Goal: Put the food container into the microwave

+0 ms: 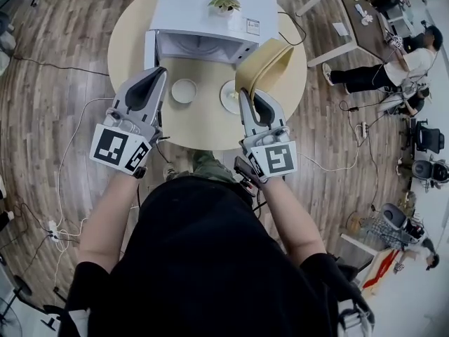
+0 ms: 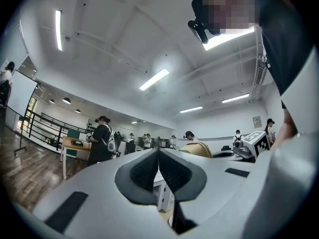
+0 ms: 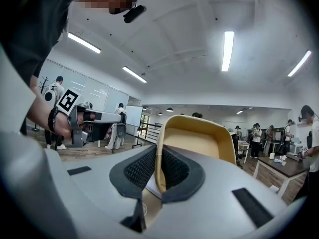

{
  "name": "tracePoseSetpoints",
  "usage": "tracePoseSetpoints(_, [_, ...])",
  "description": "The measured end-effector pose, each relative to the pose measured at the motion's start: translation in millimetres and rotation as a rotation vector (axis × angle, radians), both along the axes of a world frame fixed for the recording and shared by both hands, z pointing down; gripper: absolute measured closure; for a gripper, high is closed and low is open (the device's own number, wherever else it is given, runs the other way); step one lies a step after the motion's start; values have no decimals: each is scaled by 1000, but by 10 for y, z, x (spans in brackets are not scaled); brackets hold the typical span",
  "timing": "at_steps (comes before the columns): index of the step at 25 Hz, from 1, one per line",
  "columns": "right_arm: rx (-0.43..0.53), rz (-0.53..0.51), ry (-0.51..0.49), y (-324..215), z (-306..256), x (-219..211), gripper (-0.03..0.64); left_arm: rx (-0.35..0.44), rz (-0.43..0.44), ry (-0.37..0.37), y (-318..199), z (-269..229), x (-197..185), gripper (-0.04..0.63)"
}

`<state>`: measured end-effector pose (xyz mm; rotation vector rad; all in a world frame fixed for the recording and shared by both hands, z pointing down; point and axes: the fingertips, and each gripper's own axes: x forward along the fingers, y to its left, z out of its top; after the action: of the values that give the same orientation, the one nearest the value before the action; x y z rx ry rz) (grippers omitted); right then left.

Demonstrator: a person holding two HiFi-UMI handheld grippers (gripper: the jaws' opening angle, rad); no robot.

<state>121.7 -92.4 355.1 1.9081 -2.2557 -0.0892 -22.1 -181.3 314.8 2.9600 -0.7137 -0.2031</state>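
1. Right claw [image 1: 245,94]: mine, jaws closed on one side wall of the container [image 3: 195,144]. One pad is inside the wall and the other outside.
2. Container [image 1: 264,64]: yellow, empty, held up on edge with its hollow facing my way. It hangs above the table, just in front of the microwave's right front corner, and is not inside.
3. Left claw [image 1: 159,74]: mine, jaws pressed together with nothing between them. It is held over the table's near left part, near the open door and well apart from the container.
4. Microwave [image 1: 210,9]: white, at the far side of the table. Its door [image 1: 149,49] is swung open to the left and the cavity looks bare.
5. Plant [image 1: 224,3]: small and potted, on the microwave's top.
6. Bowl [image 1: 184,90]: white and round, on the table between my two claws.
7. Plate [image 1: 228,97]: white, beside the bowl, partly hidden by the right claw.
8. Table [image 1: 130,41]: round, with a pale wood top, on a wood floor.
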Motion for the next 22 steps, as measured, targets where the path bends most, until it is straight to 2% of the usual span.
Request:
tracePoseSetpoints(7, [-12, -65, 47, -275, 51, 30, 575, -26, -17, -15, -89, 118, 133, 572])
tracePoseSetpoints(13, [17, -114, 41, -508, 12, -20, 575, -44, -45, -21, -194, 199, 169, 572])
tracePoseSetpoints(22, [41, -190, 107, -691, -13, -46, 575, -55, -74, -23, -268, 257, 242, 572])
